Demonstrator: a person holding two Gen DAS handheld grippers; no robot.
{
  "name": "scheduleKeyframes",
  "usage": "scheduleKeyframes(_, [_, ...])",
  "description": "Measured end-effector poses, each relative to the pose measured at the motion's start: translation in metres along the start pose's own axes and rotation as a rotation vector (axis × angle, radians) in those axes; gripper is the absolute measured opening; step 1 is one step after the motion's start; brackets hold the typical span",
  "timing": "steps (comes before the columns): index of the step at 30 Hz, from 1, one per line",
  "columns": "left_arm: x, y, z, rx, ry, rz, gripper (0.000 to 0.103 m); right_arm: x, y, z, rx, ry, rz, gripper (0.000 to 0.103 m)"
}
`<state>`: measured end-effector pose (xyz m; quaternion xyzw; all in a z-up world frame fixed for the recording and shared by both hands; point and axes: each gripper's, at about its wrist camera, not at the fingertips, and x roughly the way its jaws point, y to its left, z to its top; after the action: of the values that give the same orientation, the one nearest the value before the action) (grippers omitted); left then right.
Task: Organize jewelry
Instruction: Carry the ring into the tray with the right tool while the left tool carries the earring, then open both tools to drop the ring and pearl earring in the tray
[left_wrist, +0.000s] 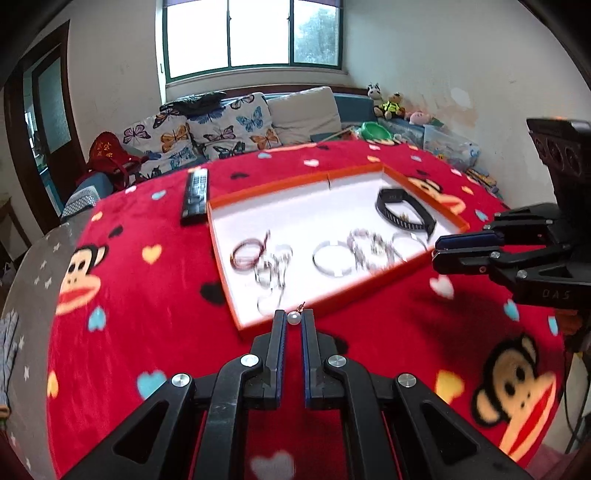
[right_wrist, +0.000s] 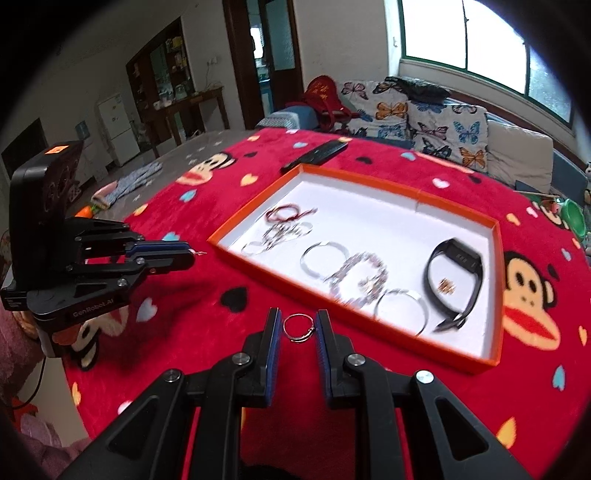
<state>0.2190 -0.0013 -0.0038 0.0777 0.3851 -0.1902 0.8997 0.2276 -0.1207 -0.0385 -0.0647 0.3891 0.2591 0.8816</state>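
Here the left gripper (left_wrist: 293, 319) has its fingers drawn close, pinching a small pearl earring (left_wrist: 294, 318) right at the tips; a thin metal hook pokes out just past the bead. From the other camera the same earring shows as a tiny glint at the end of that gripper (right_wrist: 190, 253), held above the blanket and short of the tray. The right gripper (right_wrist: 298, 325) has its fingers a little wider apart, and a thin silver ring (right_wrist: 298, 328) sits upright between the blue pads (right_wrist: 274, 332), touching both, so it is clamped on the ring.

Both grippers are near the orange-rimmed tray (right_wrist: 417, 195), outside its near edge. On its white floor lie a dark red cord bracelet (right_wrist: 284, 214), several silver bangles (right_wrist: 324, 258), a sparkly chain bracelet (right_wrist: 360, 277), and a black fitness band (right_wrist: 456, 280) with something small and gold (right_wrist: 446, 285) inside its loop; motion blur hides finer detail.

The tray rests on a red fleece blanket (left_wrist: 147, 295) printed with cartoon monkeys and hearts. A black remote control (left_wrist: 195, 195) lies beside the tray's far corner. Behind stand a sofa with butterfly cushions (left_wrist: 221, 129), a green-framed window (left_wrist: 251, 33) and some plush toys (left_wrist: 391, 103).
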Motion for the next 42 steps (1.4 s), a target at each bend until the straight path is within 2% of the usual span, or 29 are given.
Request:
scheduleKeyframes(9, [0.046, 0.012, 0.038, -0.036, 0.039, 0.002, 0.007, 0.021, -0.032, 0.021, 0.057, -0.002, -0.054, 0.021])
scheduleKeyframes(18, [0.075, 0.013, 0.040, -0.042, 0.085, -0.011, 0.007, 0.045, -0.062, 0.034, 0.121, 0.019, -0.080, 0.021])
scheduleKeyframes(31, [0.084, 0.009, 0.041, -0.027, 0.109, 0.018, 0.009, 0.052, -0.080, 0.029, 0.189, 0.043, -0.064, 0.022])
scheduleKeyframes(33, [0.083, 0.009, 0.041, -0.031, 0.109, 0.019, 0.009, 0.049, -0.081, 0.029, 0.196, 0.037, -0.070, 0.027])
scheduleKeyframes(35, [0.081, 0.009, 0.042, -0.037, 0.110, 0.015, 0.010, 0.045, -0.081, 0.030, 0.200, 0.023, -0.070, 0.040])
scheduleKeyframes(36, [0.080, 0.009, 0.042, -0.039, 0.111, 0.015, 0.012, 0.043, -0.081, 0.030, 0.201, 0.016, -0.071, 0.041])
scheduleKeyframes(37, [0.079, 0.010, 0.042, -0.040, 0.110, 0.019, 0.018, 0.041, -0.081, 0.030, 0.201, 0.012, -0.075, 0.042])
scheduleKeyframes(39, [0.074, 0.010, 0.042, -0.045, 0.100, 0.034, 0.042, 0.037, -0.080, 0.031, 0.198, 0.008, -0.076, 0.042])
scheduleKeyframes(40, [0.069, 0.010, 0.042, -0.051, 0.084, 0.045, 0.060, 0.035, -0.079, 0.032, 0.196, 0.005, -0.077, 0.042])
scheduleKeyframes(41, [0.065, 0.009, 0.042, -0.053, 0.067, 0.054, 0.066, 0.032, -0.077, 0.032, 0.191, 0.002, -0.080, 0.042])
scheduleKeyframes(42, [0.059, 0.008, 0.042, -0.051, 0.049, 0.062, 0.066, 0.030, -0.075, 0.031, 0.186, 0.001, -0.081, 0.042])
